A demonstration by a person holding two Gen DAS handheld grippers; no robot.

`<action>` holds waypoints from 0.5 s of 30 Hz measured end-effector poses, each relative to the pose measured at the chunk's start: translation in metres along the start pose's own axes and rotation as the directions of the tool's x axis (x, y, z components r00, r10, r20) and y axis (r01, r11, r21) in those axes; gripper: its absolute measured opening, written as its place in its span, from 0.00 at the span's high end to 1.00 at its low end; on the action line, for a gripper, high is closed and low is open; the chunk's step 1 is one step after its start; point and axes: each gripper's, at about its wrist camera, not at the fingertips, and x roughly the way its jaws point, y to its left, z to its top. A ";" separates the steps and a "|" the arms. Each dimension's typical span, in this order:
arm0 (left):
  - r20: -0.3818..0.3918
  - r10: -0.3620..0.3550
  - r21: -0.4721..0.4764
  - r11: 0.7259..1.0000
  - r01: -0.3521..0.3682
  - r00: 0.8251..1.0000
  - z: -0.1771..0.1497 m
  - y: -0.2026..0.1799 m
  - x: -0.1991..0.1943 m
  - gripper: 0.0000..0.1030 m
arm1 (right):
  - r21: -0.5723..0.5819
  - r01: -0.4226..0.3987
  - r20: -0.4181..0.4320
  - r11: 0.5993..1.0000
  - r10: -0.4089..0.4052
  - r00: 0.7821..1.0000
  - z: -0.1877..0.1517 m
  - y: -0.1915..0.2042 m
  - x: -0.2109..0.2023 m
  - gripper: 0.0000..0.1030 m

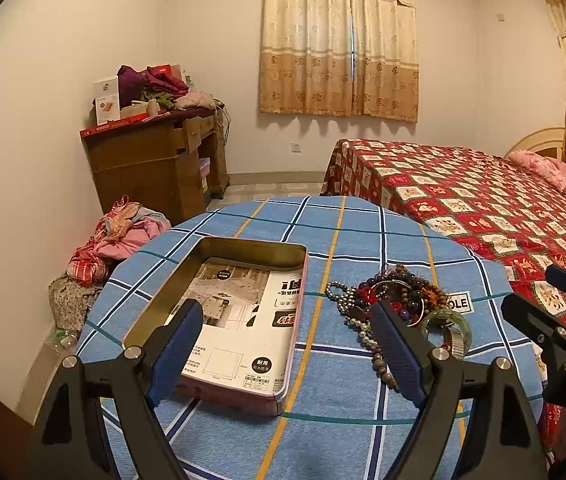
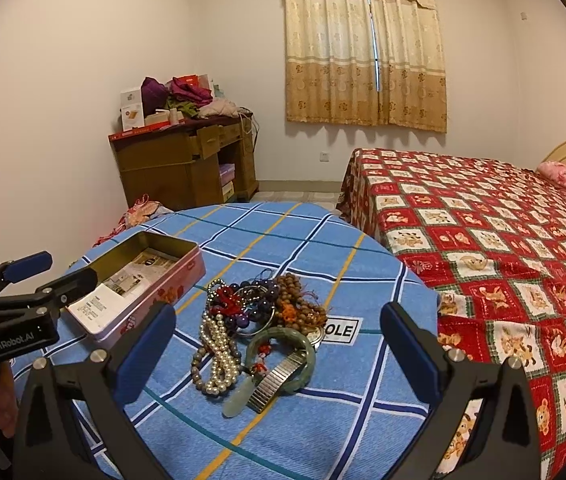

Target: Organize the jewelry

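Left wrist view: a round table [image 1: 363,432] under a blue checked cloth fills the foreground. Beyond the table stand a wooden desk [image 1: 155,164] heaped with clothes and boxes, a curtained window [image 1: 339,40] and a bed [image 1: 483,208] with a red patterned cover; a pile of clothes [image 1: 115,236] lies on the floor by the table's far left edge. On the table an open tin [image 1: 239,252] with printed paper inside lies left of centre, and the jewelry pile [image 1: 395,300] of beads, pearls and a green bangle lies just right of the tin. The left claw [image 1: 287,348] hangs above the table's near side, its jaws spread wide and gripping nothing. Its left finger overlaps the tin's near left corner in the picture, and its right finger crosses in front of the jewelry; whether either touches cannot be told. The right claw [image 1: 563,300] shows at the table's right edge.

Right wrist view: the same desk [image 2: 187,168], window [image 2: 367,48] and bed [image 2: 503,240] lie beyond the table [image 2: 323,432]. The tin [image 2: 187,268] sits on the table's left part, the left claw [image 2: 43,276] at its near end. The jewelry pile [image 2: 259,320] lies at the table's centre, straight ahead between the right claw [image 2: 279,348] fingers, which are wide apart, hold nothing, and stand clear of it on both sides.
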 end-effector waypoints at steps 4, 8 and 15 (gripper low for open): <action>-0.001 0.001 0.003 1.000 -0.001 1.000 0.000 0.000 0.000 0.17 | 0.003 -0.001 -0.003 1.000 0.001 1.000 0.000 0.000 0.000 0.00; 0.000 0.001 0.007 1.000 -0.001 1.000 0.001 0.000 0.000 0.17 | 0.003 -0.001 -0.002 1.000 0.001 1.000 0.000 0.000 0.000 0.00; -0.004 0.004 0.011 1.000 -0.004 1.000 0.000 -0.002 0.000 0.17 | 0.009 -0.001 -0.008 1.000 0.002 1.000 -0.001 0.000 0.002 0.00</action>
